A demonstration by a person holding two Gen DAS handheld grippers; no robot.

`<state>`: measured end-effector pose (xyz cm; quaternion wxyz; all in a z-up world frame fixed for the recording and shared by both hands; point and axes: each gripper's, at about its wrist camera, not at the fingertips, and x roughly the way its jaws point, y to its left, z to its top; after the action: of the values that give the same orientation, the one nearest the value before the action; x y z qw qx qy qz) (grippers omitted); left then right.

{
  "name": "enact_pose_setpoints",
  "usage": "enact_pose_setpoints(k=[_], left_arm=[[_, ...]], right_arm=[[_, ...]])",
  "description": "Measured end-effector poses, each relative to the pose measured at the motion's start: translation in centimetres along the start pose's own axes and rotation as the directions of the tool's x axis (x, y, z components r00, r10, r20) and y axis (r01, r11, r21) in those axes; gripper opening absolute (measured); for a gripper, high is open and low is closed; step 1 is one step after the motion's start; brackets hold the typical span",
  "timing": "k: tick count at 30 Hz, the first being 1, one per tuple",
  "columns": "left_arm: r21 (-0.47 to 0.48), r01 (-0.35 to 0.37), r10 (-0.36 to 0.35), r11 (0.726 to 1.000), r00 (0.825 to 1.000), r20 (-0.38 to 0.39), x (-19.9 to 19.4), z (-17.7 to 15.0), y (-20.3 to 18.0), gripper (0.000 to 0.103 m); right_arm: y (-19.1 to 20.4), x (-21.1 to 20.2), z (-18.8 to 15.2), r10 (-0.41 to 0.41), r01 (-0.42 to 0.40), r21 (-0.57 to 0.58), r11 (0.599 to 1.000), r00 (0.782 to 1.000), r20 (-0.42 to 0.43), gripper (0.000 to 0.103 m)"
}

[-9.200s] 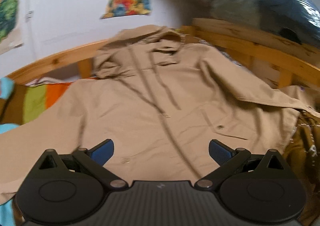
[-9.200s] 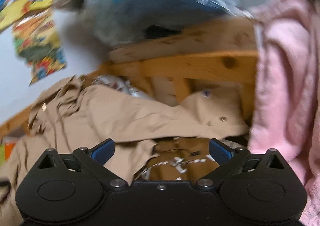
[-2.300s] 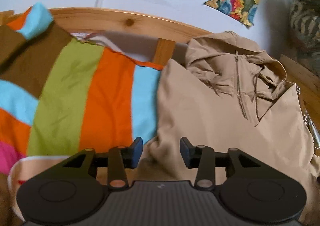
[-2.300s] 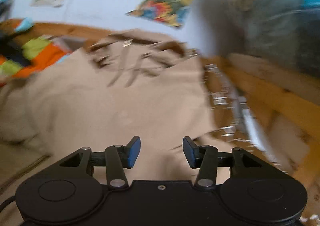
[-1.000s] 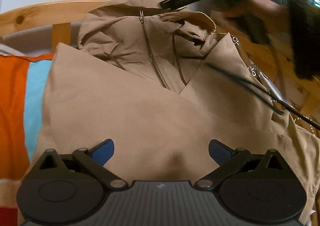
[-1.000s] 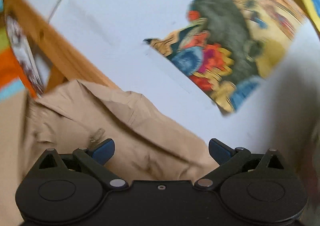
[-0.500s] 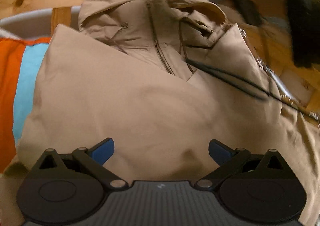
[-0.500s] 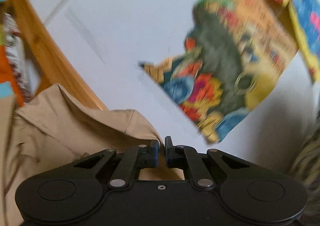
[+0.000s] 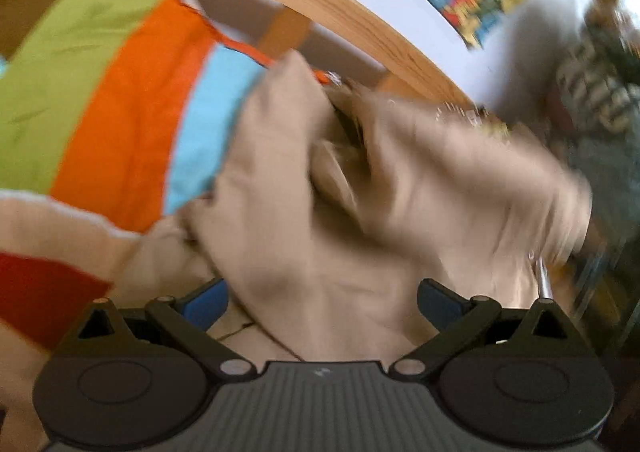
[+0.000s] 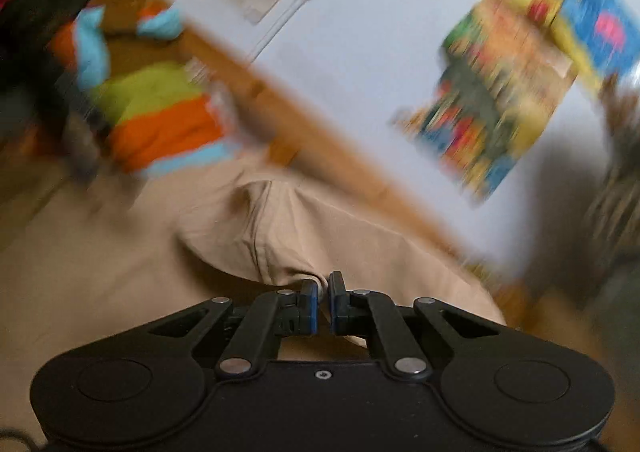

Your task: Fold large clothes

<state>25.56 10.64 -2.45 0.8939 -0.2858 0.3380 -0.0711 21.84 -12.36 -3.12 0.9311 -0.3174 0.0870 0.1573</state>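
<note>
The right gripper (image 10: 323, 302) is clenched on a fold of the beige jacket (image 9: 320, 219). The left gripper (image 9: 322, 302) is released above the jacket; the striped blanket (image 9: 120, 91) lies at ten o'clock.

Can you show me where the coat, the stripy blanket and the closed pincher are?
coat (image 9: 280, 219): left wrist view, flat folded panel.
blanket (image 9: 136, 99): left wrist view, orange stripe.
right gripper (image 10: 323, 300): right wrist view, between the fingertips.

The tan jacket (image 9: 320, 219) lies bunched and partly folded over itself on the striped blanket by the wooden rail, one fold of its cloth (image 10: 288, 236) pinched and lifted into a peak
</note>
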Motion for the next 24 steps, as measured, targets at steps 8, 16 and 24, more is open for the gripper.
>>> enact_pose_setpoints(k=[8, 16, 24], left_arm=[[-0.035, -0.009, 0.011, 0.999, 0.998, 0.068, -0.6, 2.0, 1.0, 0.096], [0.100, -0.033, 0.032, 0.994, 0.999, 0.014, 5.7, 5.4, -1.6, 0.068], [0.196, -0.040, 0.045, 0.980, 0.999, -0.022, 8.4, 5.9, -3.0, 0.000]], right_arm=[[-2.7, -5.0, -5.5, 0.115, -0.065, 0.368, 0.927, 0.986, -0.117, 0.050], [-14.0, -0.2, -7.6, 0.031, 0.106, 0.749, 0.654, 0.986, -0.166, 0.050], [-17.5, 6.8, -8.5, 0.109, 0.066, 0.829, 0.556, 0.983, -0.151, 0.032]])
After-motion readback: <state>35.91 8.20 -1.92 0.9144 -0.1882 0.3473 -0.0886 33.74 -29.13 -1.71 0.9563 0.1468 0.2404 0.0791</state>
